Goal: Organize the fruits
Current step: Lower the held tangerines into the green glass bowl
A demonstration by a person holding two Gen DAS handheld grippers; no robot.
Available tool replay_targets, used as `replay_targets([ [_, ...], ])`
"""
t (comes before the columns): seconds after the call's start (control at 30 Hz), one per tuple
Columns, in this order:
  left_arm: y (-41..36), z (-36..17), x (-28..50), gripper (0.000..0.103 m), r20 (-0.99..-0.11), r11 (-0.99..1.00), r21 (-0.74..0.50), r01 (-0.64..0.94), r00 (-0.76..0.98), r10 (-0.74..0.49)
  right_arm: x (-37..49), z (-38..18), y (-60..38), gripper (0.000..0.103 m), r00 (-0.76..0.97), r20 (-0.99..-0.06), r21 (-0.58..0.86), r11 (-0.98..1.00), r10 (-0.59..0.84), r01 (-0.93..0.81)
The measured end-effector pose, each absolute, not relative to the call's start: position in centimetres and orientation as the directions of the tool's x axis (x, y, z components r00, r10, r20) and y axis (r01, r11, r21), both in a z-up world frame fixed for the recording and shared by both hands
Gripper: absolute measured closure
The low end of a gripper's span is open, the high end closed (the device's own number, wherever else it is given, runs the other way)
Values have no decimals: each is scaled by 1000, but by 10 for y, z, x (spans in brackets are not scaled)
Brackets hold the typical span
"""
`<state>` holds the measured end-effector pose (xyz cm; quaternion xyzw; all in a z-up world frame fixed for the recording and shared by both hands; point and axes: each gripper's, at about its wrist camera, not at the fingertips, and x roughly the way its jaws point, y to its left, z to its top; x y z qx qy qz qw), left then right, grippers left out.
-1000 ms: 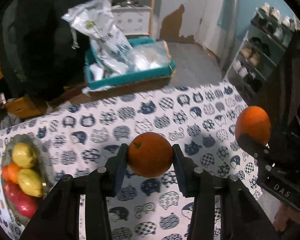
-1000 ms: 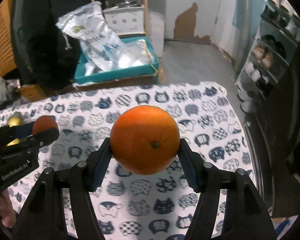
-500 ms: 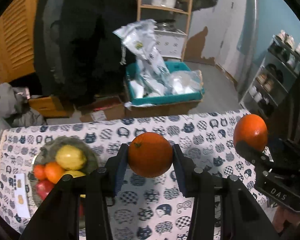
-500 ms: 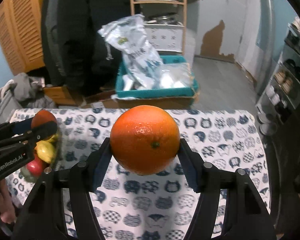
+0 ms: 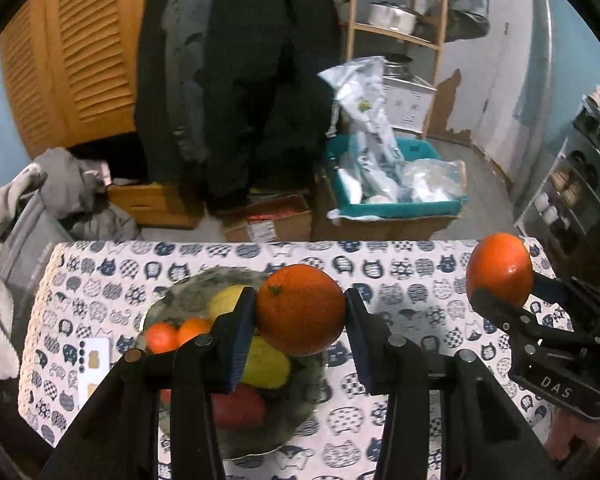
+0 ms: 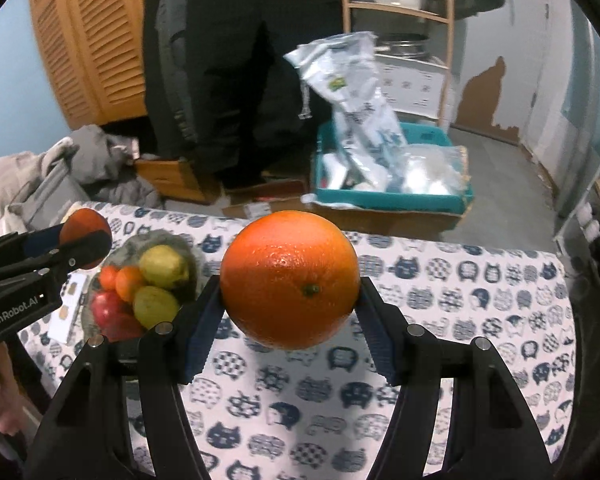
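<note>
Left gripper [image 5: 300, 326]: jaws partly closed, pads pressed on both sides of an orange [image 5: 300, 308], stem facing up-left. The fruit is clear of the table, hanging over the right part of the bowl [image 5: 188, 296].

Right gripper [image 6: 290, 304]: jaws at a wider gap, clamped on a bigger orange [image 6: 290, 278], stem end toward the camera. It's in the air above the tablecloth [image 6: 460, 280], right of the bowl, not touching anything else.

In the left view the right gripper shows at the right edge with its orange above the cloth's far right corner. In the right view the left gripper comes in from the left edge, its orange over the bowl's far left rim.

The bowl sits on the left half of the table and holds two yellow-green fruits [image 6: 164, 266], two small oranges [image 6: 128, 282] and a red fruit [image 6: 108, 310]. A white card [image 5: 94, 368] lies flat just left of the bowl.

Past the far table edge, on the floor: a teal bin [image 6: 392, 196] full of plastic bags on a cardboard box, wooden shelf [image 5: 396, 36] with a pot behind it.
</note>
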<state>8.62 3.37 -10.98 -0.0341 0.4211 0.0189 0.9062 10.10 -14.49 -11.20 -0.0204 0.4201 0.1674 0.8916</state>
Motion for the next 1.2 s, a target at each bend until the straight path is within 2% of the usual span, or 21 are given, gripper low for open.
replay_targets([
  [0.4, 84, -138, 81, 59, -793, 993, -44, -113, 608, 34, 113, -126, -82, 38, 526, -773, 130, 901, 354, -415],
  [0.7, 109, -183, 85, 59, -847, 989, -54, -141, 531, 30, 126, -160, -40, 38, 429, -813, 165, 863, 393, -478],
  [1.2, 138, -230, 90, 58, -895, 976, -134, -173, 444, -44, 144, -206, 1, 37, 310, -869, 180, 830, 386, -528],
])
